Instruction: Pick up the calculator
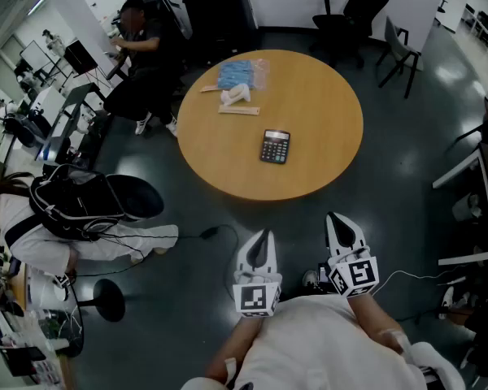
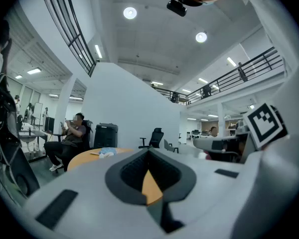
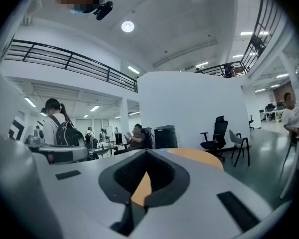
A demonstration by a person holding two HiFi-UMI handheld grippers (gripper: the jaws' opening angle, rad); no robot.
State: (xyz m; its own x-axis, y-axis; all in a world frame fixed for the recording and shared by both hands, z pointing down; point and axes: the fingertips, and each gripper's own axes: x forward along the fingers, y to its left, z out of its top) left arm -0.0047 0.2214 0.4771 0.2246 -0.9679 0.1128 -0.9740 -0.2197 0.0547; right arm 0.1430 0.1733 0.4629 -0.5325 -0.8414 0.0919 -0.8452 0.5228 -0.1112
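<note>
One round wooden table (image 1: pixel 325 128) carries one calculator (image 1: pixel 275 146). Three other things are grouped toward its far left edge: one blue packet (image 1: pixel 235 74), one white bundle (image 1: pixel 235 96) and one pale flat strip (image 1: pixel 238 110).

The calculator is a dark, flat rectangle with a pale display strip across its far end and a grid of keys below it. It lies face up a little nearer the table's near edge than its middle, well apart from the group and touching nothing else.

There are two grippers, both off the table on the near side and over the dark floor. The left gripper (image 1: pixel 263 236) has its jaws pressed together with nothing between them. The right gripper (image 1: pixel 336 218) is likewise pressed together and empty.

Two chairs (image 1: pixel 398 47) stand beyond the far right edge. One seated person (image 1: pixel 142 51) is past the far left edge.
</note>
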